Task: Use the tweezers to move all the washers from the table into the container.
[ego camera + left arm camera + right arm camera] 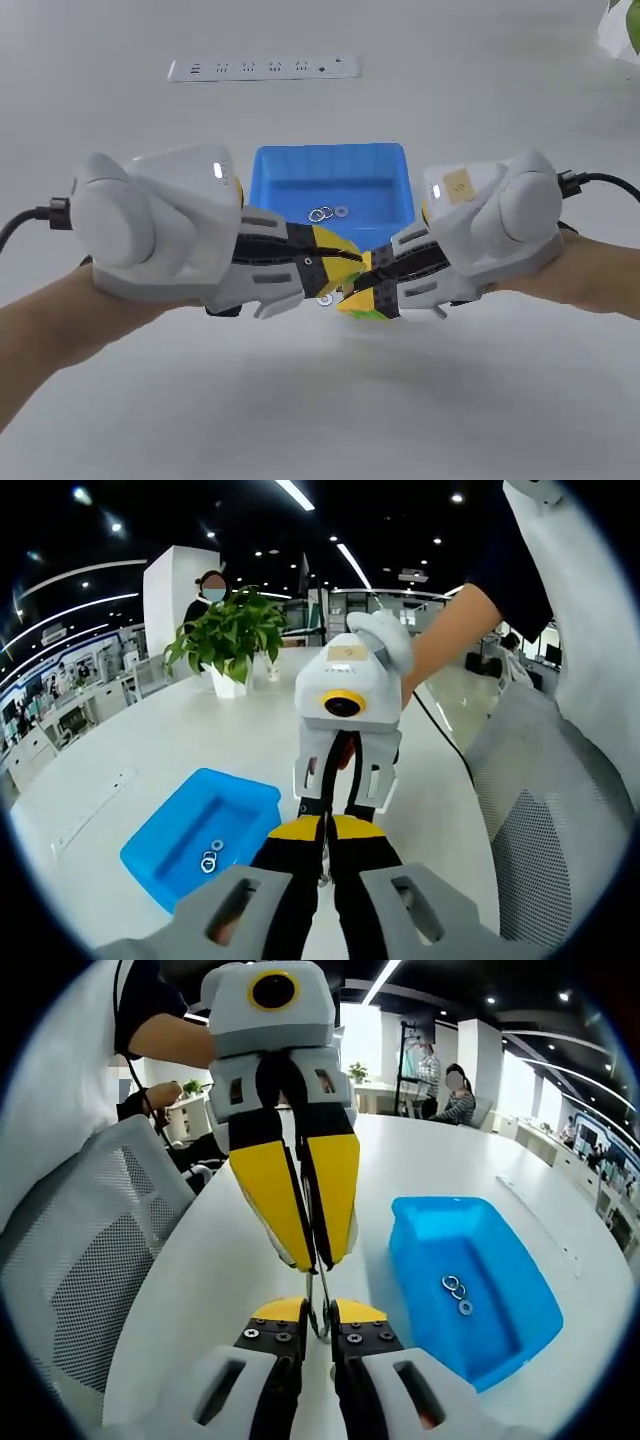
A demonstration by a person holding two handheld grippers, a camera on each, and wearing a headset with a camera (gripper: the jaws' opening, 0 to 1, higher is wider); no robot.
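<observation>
Thin metal tweezers are held between my two grippers, which meet tip to tip above the white table. My left gripper comes in from the left, its yellow-padded jaws shut on the tweezers. My right gripper faces it from the right, also shut on the tweezers. Just behind them stands the blue container with three washers inside, also seen as washers in the right gripper view. A small washer lies on the table under the jaws.
A white power strip lies at the table's far side. A potted plant stands on the table beyond the container. A grey mesh chair is behind the person. Open table surrounds the grippers.
</observation>
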